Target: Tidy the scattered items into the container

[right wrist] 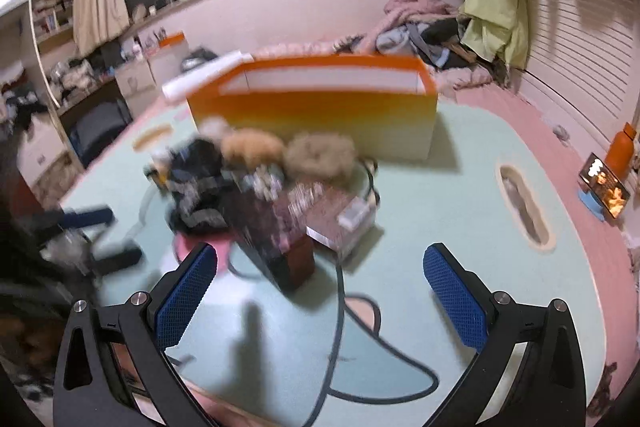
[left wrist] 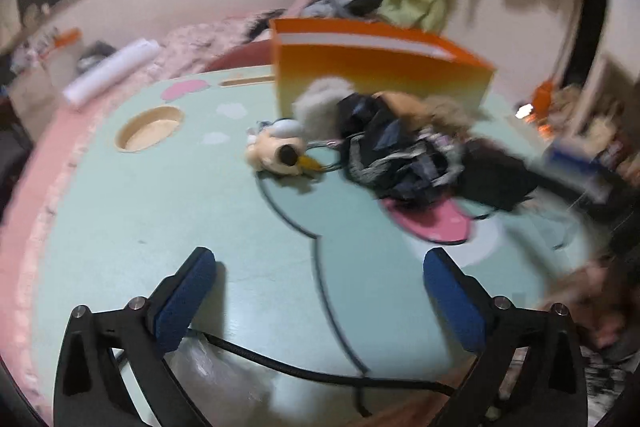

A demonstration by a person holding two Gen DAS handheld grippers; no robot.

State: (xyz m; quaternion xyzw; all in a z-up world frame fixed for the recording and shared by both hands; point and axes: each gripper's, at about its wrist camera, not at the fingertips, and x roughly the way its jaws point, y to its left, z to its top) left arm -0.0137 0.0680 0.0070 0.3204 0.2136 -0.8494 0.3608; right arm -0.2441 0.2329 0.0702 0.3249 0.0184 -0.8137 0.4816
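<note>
An orange open-topped container (left wrist: 380,67) (right wrist: 320,107) stands at the back of the mint-green table (left wrist: 160,207). In front of it lies a heap: a cream plush toy (left wrist: 276,151) with an orange beak, a grey fluffy piece (left wrist: 320,107), a tan fluffy piece (right wrist: 252,147), a beige fluffy ring (right wrist: 320,155), dark striped cloth (left wrist: 400,155) (right wrist: 196,183) and a patterned box (right wrist: 332,219). My left gripper (left wrist: 320,255) is open and empty, short of the plush toy; it also shows blurred as the left gripper (right wrist: 104,237). My right gripper (right wrist: 320,251) is open and empty, just before the box.
A round cup recess (left wrist: 148,129) and a long slot (right wrist: 524,203) are cut into the table. A black cable (right wrist: 336,307) runs across the front. A white roll (left wrist: 108,71) lies behind on the left. An orange bottle (right wrist: 620,151) and a lit screen (right wrist: 604,187) stand on the right.
</note>
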